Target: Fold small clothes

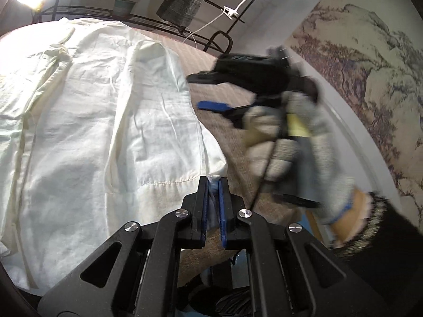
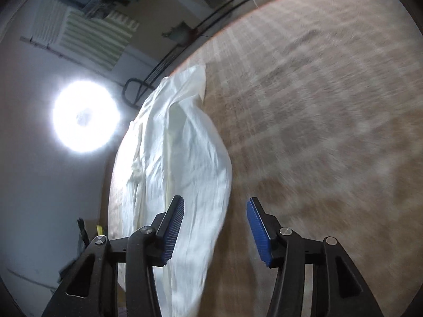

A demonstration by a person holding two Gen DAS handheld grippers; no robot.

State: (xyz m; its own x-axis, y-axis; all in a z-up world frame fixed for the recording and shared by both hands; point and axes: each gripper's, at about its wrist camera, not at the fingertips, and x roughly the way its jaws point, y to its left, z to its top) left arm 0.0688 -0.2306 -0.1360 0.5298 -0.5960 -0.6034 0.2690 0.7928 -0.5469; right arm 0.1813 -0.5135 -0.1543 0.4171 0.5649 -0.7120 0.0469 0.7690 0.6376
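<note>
A white garment (image 1: 100, 121) lies spread over the left of the left wrist frame on a tan checked cloth (image 2: 317, 105). The left gripper (image 1: 214, 182) — bottom centre — pinches the garment's near corner between its blue pads. At right, a gloved hand (image 1: 290, 142) (blurred) carries the right gripper (image 2: 215, 227), jaws apart, nothing clamped — the garment's edge lies just beyond them.

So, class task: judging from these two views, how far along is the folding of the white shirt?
Early. Done: the white shirt lies spread on the checked cloth, one side apparently turned in. In hand: the left hand-held gripper is shut on the shirt's corner; the right hand-held gripper is open, holding nothing, over its edge. Left: the remaining folds.
</note>
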